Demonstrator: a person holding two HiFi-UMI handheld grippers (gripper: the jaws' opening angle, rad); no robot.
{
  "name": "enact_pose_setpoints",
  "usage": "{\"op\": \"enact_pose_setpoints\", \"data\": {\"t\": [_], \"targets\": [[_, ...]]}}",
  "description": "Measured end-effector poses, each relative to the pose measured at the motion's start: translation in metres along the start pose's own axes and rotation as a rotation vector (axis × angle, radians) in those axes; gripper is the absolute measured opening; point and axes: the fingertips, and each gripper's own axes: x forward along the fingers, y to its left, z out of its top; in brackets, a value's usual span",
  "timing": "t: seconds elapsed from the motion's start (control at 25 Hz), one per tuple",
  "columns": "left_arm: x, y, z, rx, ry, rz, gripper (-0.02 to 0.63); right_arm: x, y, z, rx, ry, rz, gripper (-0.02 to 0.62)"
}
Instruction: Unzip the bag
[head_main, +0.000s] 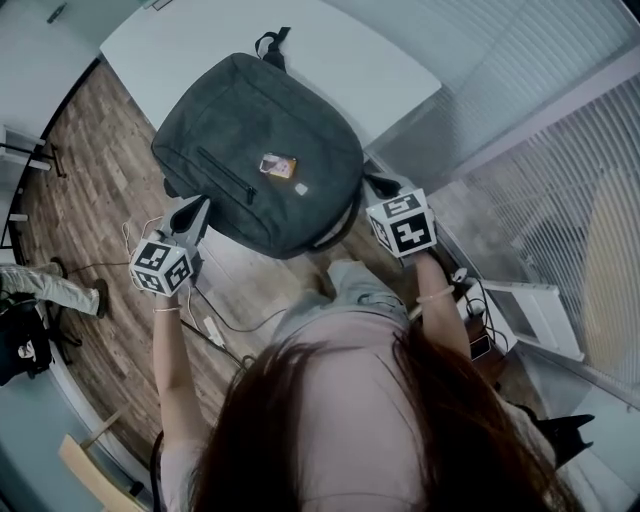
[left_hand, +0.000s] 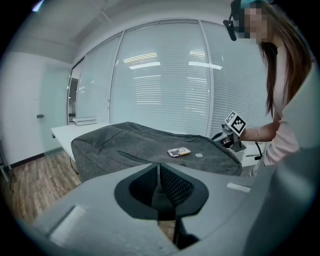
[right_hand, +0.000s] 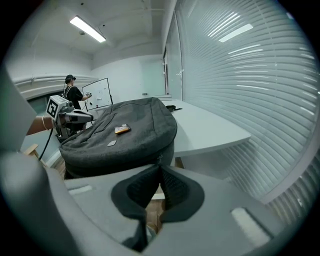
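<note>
A dark grey backpack (head_main: 260, 150) lies flat on the near corner of a white table (head_main: 330, 50), with a small orange label (head_main: 277, 165) on top. My left gripper (head_main: 193, 210) hangs just off the bag's left edge. In the left gripper view its jaws (left_hand: 159, 167) are shut with nothing between them, and the backpack (left_hand: 150, 145) lies a short way ahead. My right gripper (head_main: 372, 182) is at the bag's right side. In the right gripper view its jaws (right_hand: 160, 167) are shut right at a small zipper pull (right_hand: 160, 159) on the bag's side wall (right_hand: 125, 150).
Slatted window blinds (head_main: 560, 150) run along the right. Wooden floor with a cable (head_main: 215, 325) lies below the table's edge, and a white shelf unit (head_main: 530, 310) stands near my right arm. A person (right_hand: 72, 92) stands by a whiteboard far behind the bag.
</note>
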Motion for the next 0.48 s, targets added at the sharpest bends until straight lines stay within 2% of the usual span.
{"op": "enact_pose_setpoints", "data": {"t": [0.24, 0.36, 0.48], "targets": [[0.008, -0.033, 0.029, 0.017, -0.034, -0.017, 0.016, -0.001, 0.0, 0.002, -0.028, -0.006, 0.032, 0.012], [0.016, -0.05, 0.039, 0.01, -0.042, -0.033, 0.065, 0.0, 0.0, 0.001, -0.037, -0.003, 0.053, 0.012], [0.022, -0.068, 0.045, 0.016, -0.042, -0.041, 0.075, 0.001, 0.0, 0.0, -0.049, -0.003, 0.075, 0.012]]}}
